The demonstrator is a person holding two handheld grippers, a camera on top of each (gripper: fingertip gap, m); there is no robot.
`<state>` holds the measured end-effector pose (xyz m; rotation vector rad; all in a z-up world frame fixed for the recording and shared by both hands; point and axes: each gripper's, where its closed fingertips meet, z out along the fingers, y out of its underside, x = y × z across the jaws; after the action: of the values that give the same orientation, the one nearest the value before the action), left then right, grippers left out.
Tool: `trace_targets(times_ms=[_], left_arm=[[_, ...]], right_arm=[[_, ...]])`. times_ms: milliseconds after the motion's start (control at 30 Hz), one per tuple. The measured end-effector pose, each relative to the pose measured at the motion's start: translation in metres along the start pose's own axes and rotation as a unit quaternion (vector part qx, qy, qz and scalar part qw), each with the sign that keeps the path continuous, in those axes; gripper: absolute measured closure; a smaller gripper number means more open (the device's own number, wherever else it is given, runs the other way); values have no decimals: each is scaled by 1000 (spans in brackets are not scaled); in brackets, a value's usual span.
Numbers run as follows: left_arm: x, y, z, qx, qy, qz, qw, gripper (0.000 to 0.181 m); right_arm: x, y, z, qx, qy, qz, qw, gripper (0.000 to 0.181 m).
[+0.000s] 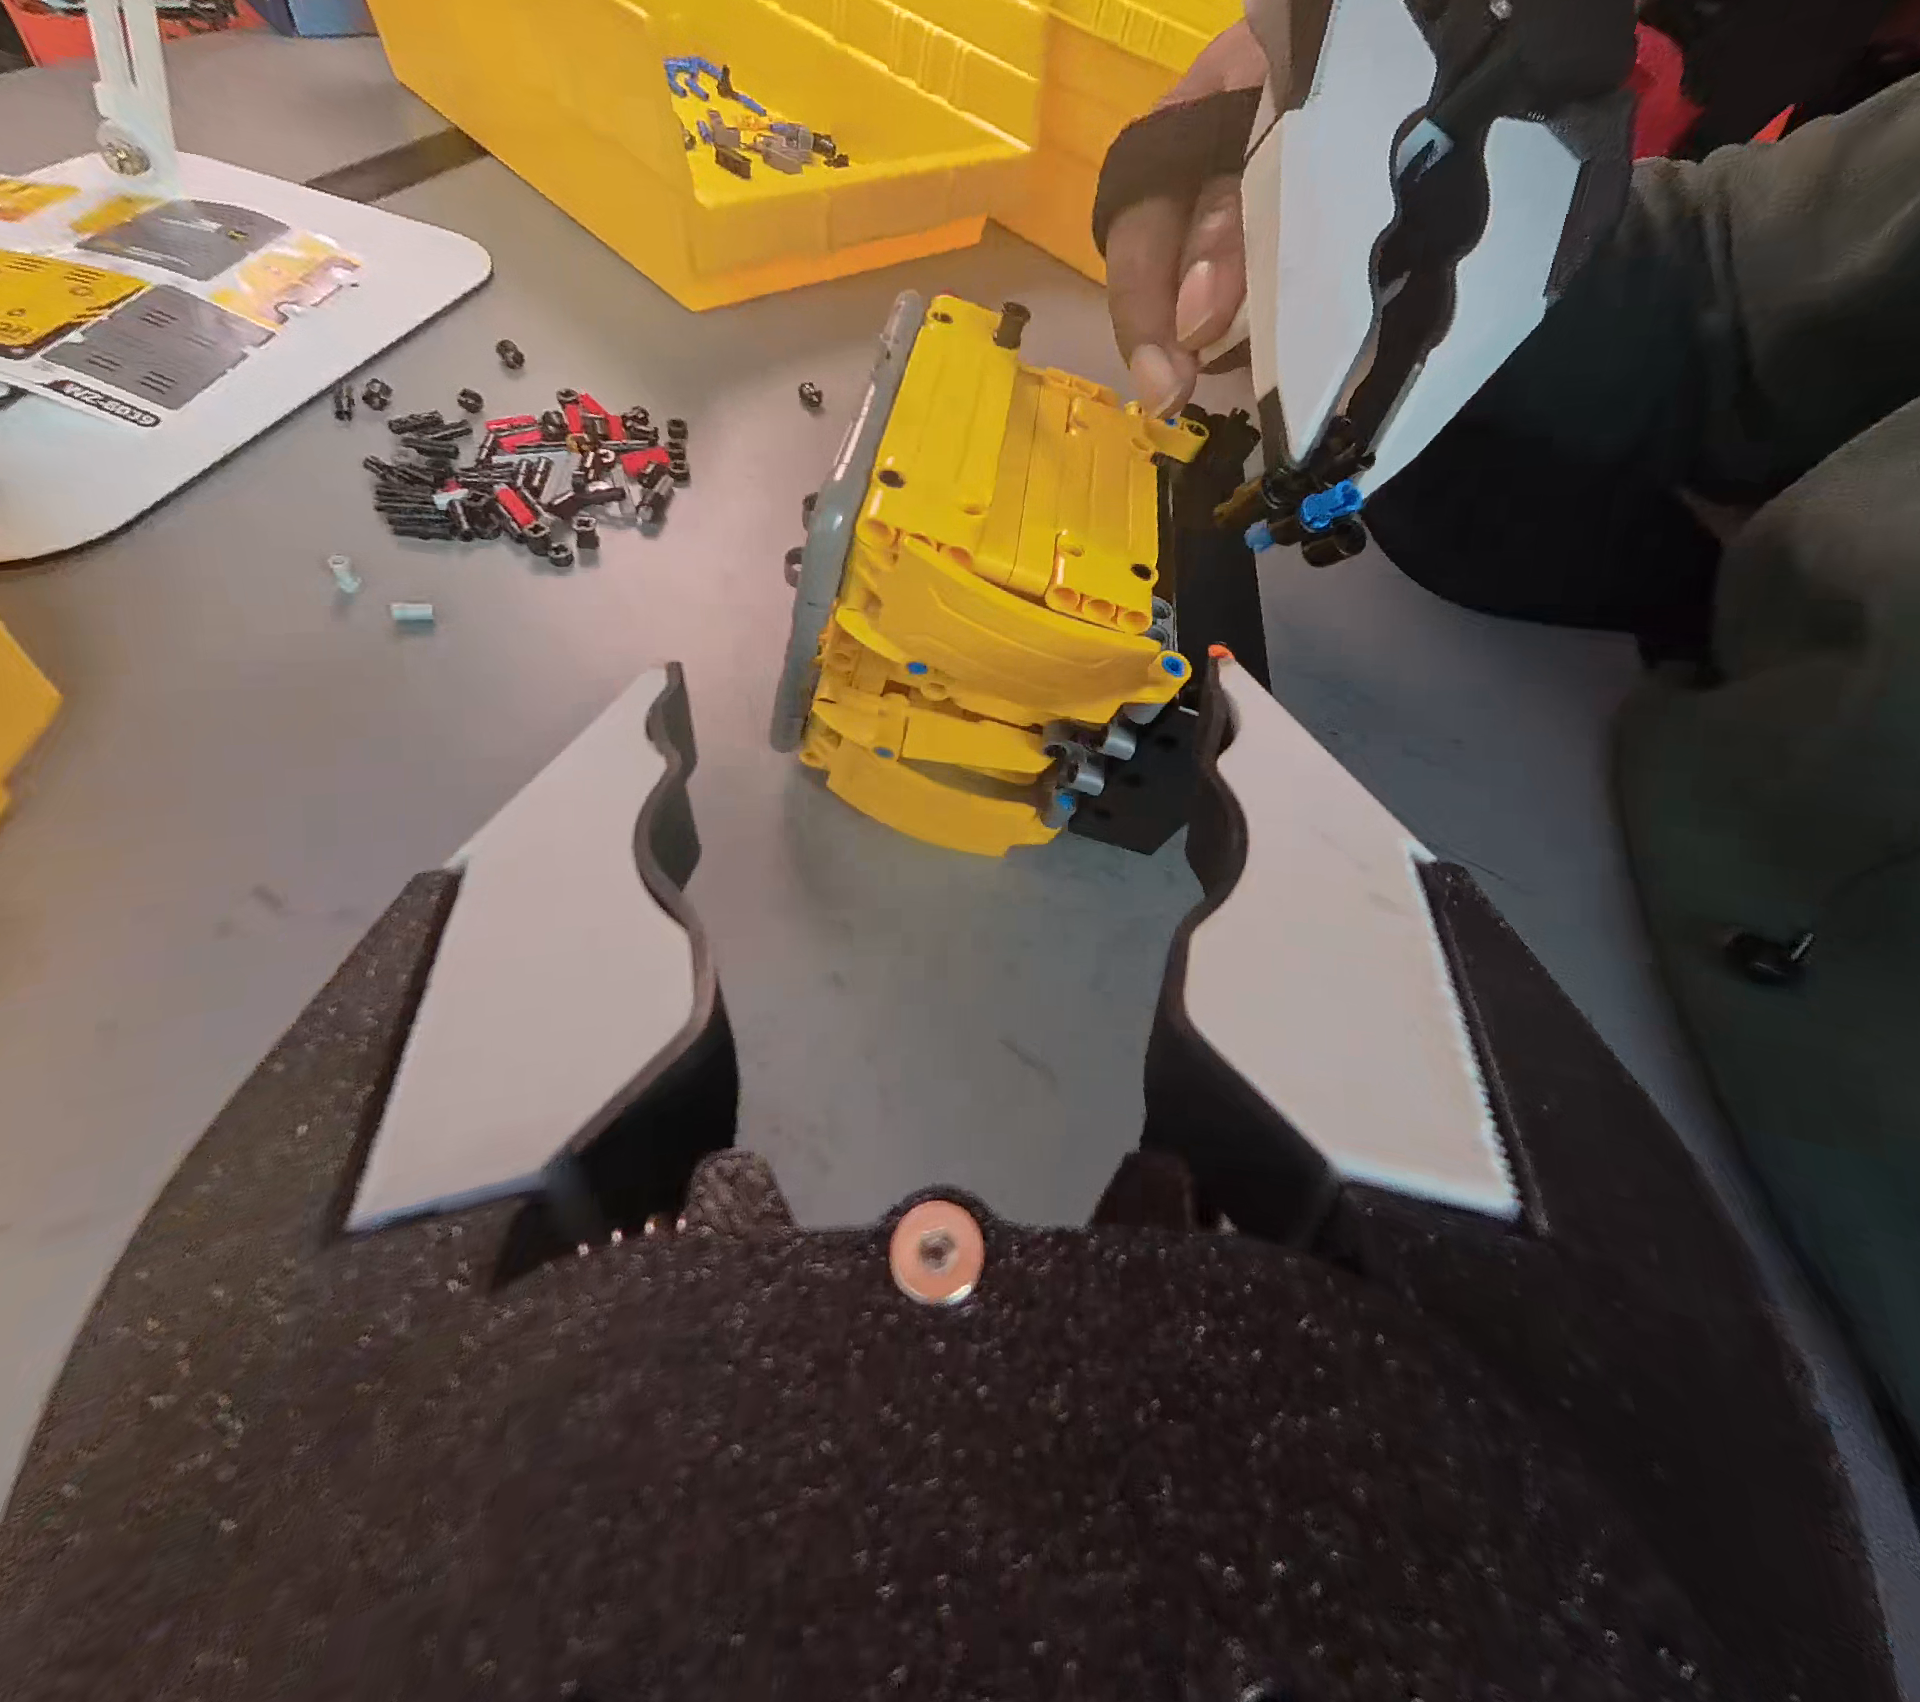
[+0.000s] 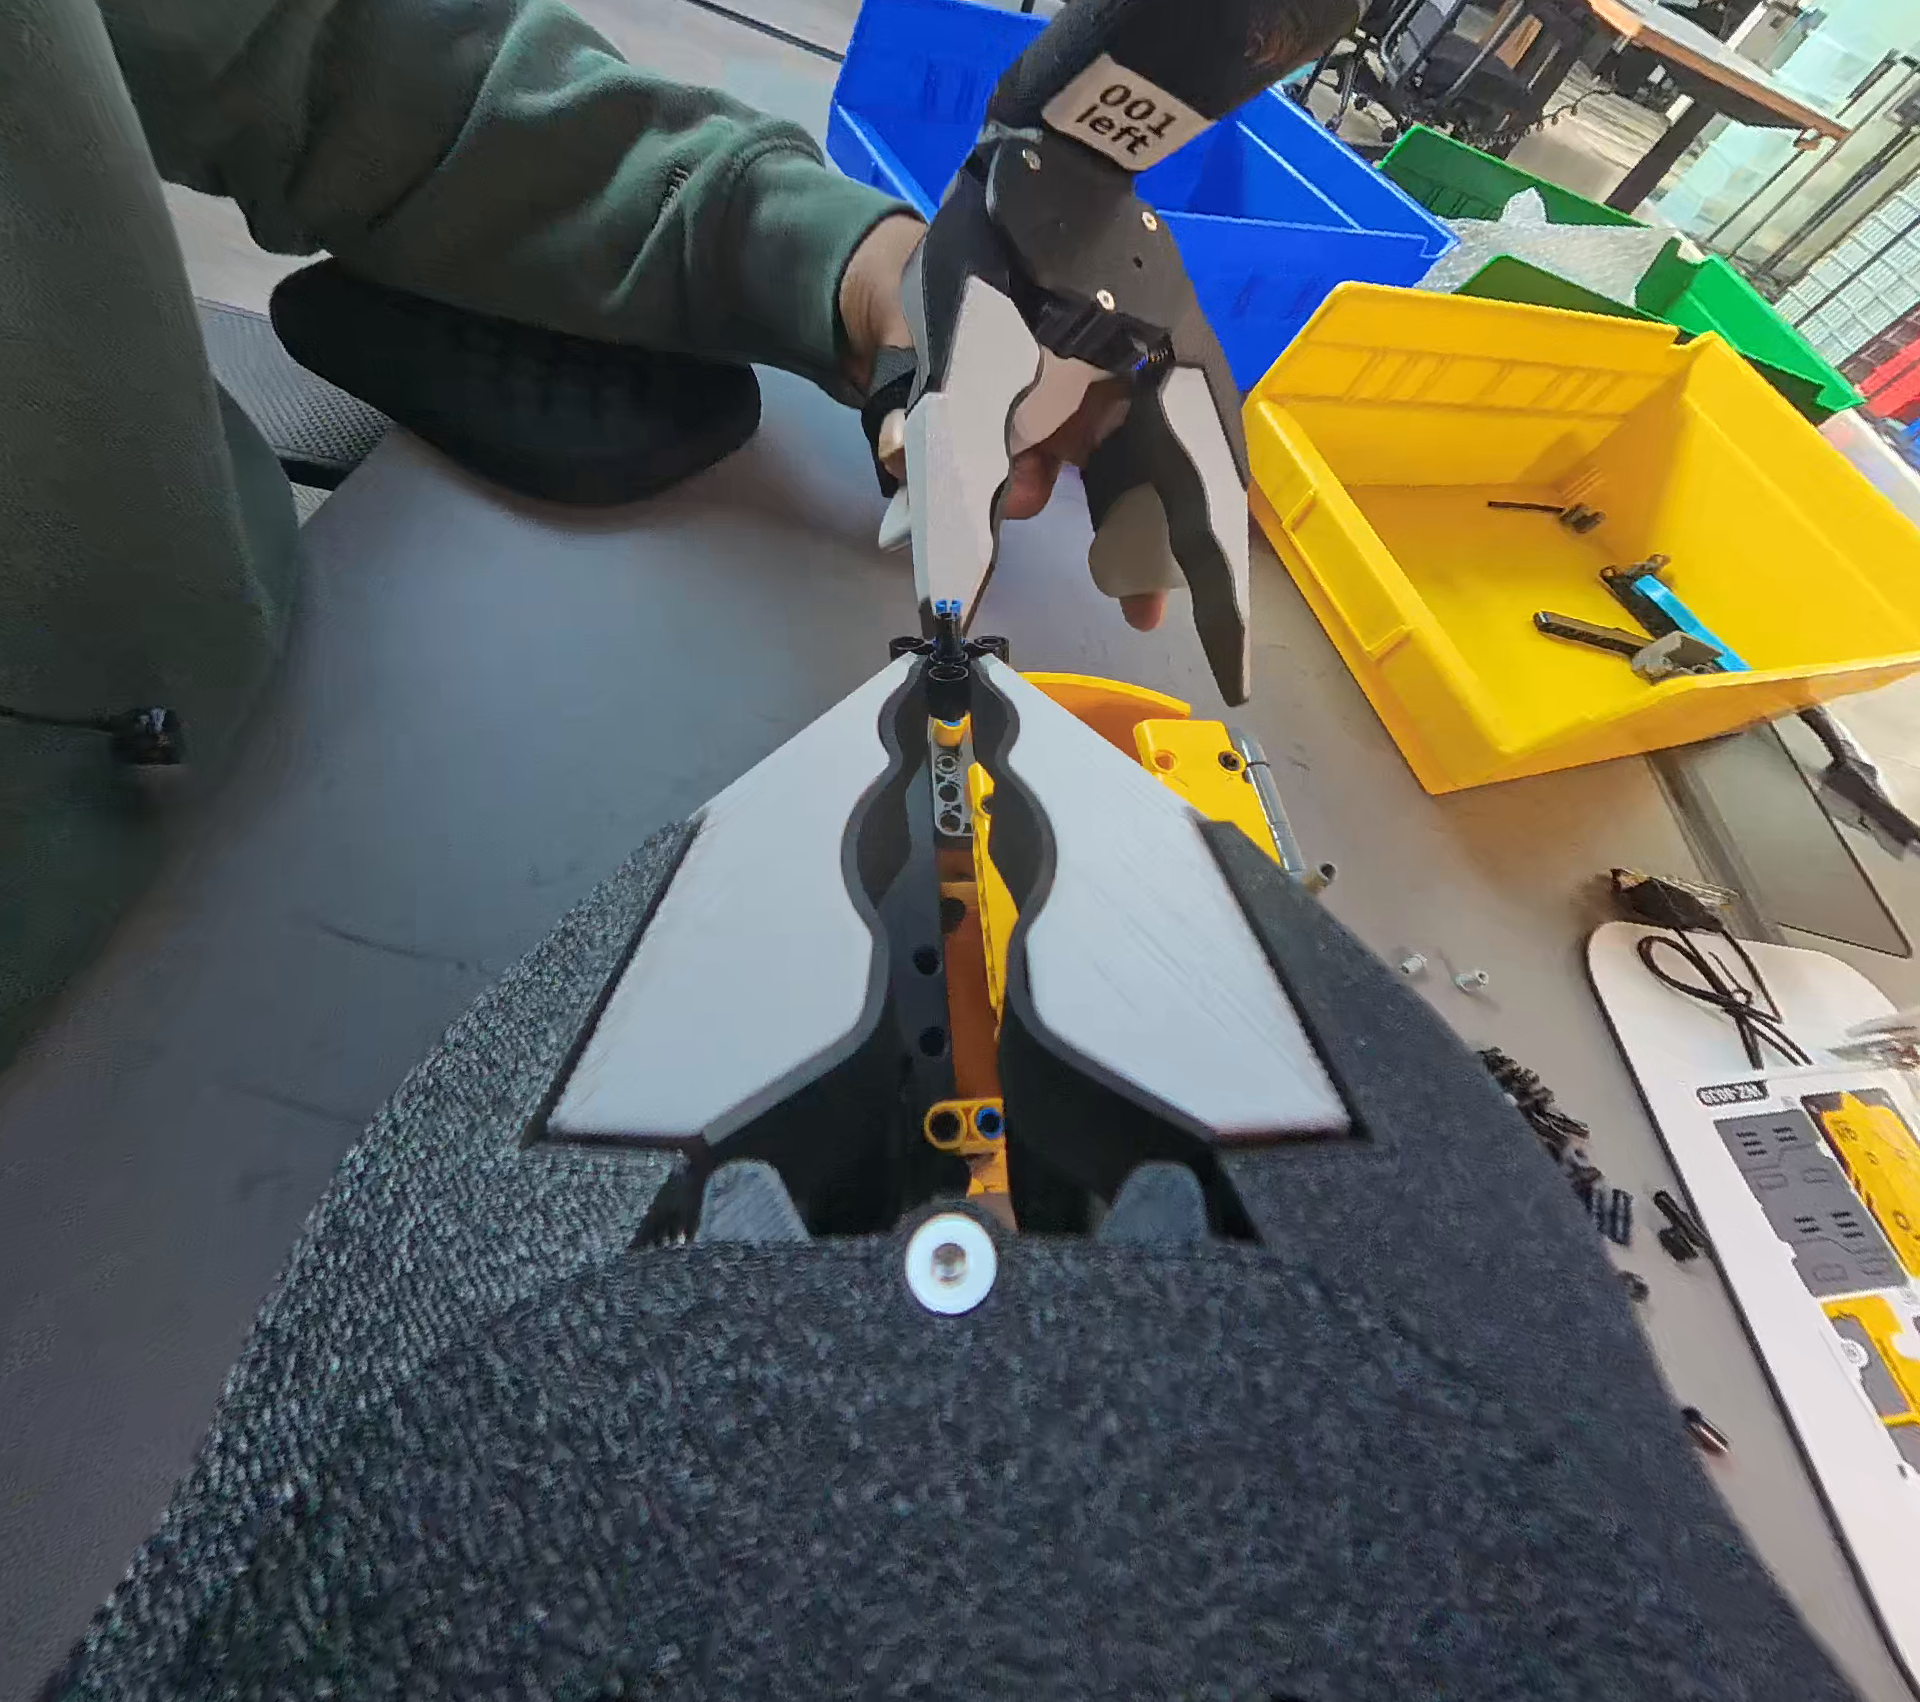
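While my right gripper pinches a small black-and-blue connector piece, light but fiddly, my left gripper gapes wide at the rigid yellow brick model at 12 o'clock; I'd grasp its flat sides.

both grippers look alike: left gripper and right gripper have pale grey fingers with wavy black inner pads, speckled black bodies, a silver screw each, a white label tag. dark green sleeve, black fingerless glove.
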<state>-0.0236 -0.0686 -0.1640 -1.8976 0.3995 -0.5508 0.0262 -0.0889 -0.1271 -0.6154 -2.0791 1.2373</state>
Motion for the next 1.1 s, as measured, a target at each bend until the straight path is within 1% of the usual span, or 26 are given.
trace_targets(times_ms=[67,100,133,167,400,533,667,733,800,867,967,1100], left_arm=[[4,0,11,-3,16,-2,1000,82],[6,1,16,-8,25,-1,1000,85],[8,4,21,-17,30,5,999,94],[10,5,26,-23,31,14,999,96],[25,3,44,-29,55,34,997,96],[25,2,43,-20,51,31,998,95],[26,-10,25,-1,30,59,998,96],[30,-19,13,14,17,92,996,106],[43,-28,7,40,25,124,991,122],[60,-35,6,65,41,145,986,132],[78,-38,11,76,56,172,981,140],[88,-42,12,84,56,196,976,157]], right_arm=[[0,1,-2,5,1,3,1000,174],[0,4,-4,2,3,2,1000,174],[0,5,-6,0,6,1,1000,174],[0,6,-9,0,8,1,1000,174],[-7,6,-27,23,-5,22,999,174],[-9,4,-29,24,-11,26,999,174],[-6,-2,-31,28,0,29,999,174],[-2,-5,-31,30,11,31,999,174],[0,-10,-30,37,20,36,998,174],[-2,-15,-27,48,15,41,998,174],[-5,-20,-23,52,10,37,998,174],[-10,-24,-19,60,-3,42,997,174]])
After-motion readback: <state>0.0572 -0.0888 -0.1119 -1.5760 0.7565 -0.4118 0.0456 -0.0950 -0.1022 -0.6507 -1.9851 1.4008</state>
